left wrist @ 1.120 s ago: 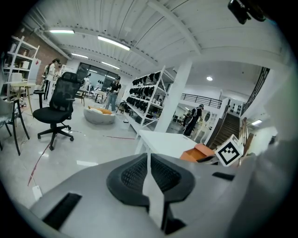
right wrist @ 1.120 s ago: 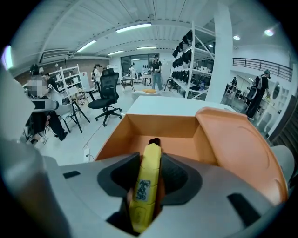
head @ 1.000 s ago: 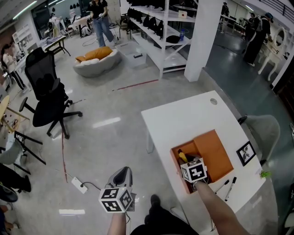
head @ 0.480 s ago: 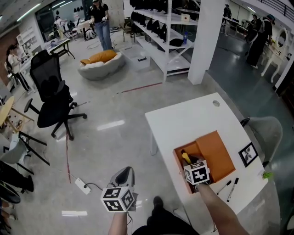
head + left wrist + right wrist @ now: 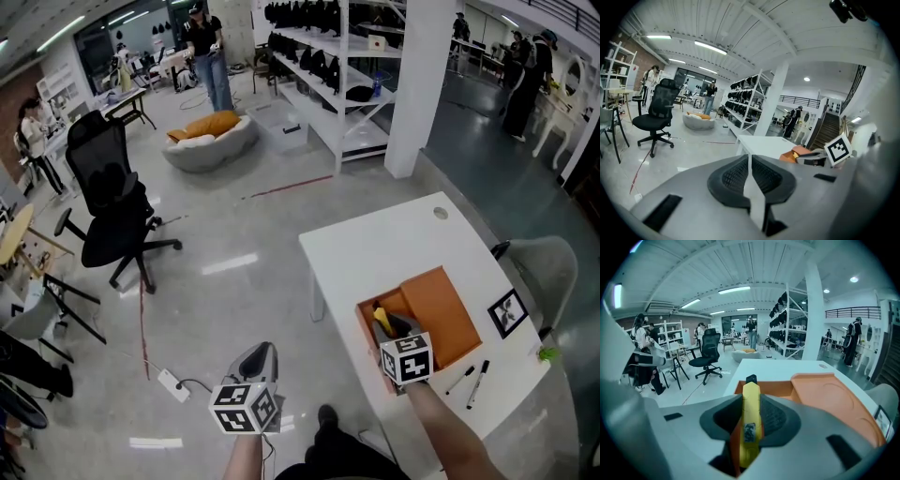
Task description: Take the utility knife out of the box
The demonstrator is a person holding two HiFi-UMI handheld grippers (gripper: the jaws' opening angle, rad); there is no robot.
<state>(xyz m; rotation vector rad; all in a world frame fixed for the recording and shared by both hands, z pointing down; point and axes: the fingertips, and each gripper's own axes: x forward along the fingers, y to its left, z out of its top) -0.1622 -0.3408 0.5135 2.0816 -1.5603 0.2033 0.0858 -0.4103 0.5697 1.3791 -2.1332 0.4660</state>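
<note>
An open orange box (image 5: 441, 314) lies near the front edge of the white table (image 5: 375, 239). My right gripper (image 5: 386, 330) hangs over the box's left compartment, its jaws still closing on the yellow utility knife (image 5: 380, 320). In the right gripper view the utility knife (image 5: 751, 418) stands upright between the pads, black tip up, above the box (image 5: 825, 390). Low over the floor left of the table, my left gripper (image 5: 255, 356) is held with nothing in it. The left gripper (image 5: 750, 176) has its pads together, and the box (image 5: 794, 153) shows far to the right.
Two pens (image 5: 473, 380) and a small framed picture (image 5: 506, 312) lie right of the box. A grey chair (image 5: 544, 267) stands at the table's right. A power strip (image 5: 173, 384) with its cable lies on the floor, and a black office chair (image 5: 112, 202) stands farther left.
My right gripper has risen a little over the box with the yellow knife between its jaws, and the knife now stands higher. The left gripper has stayed put.
</note>
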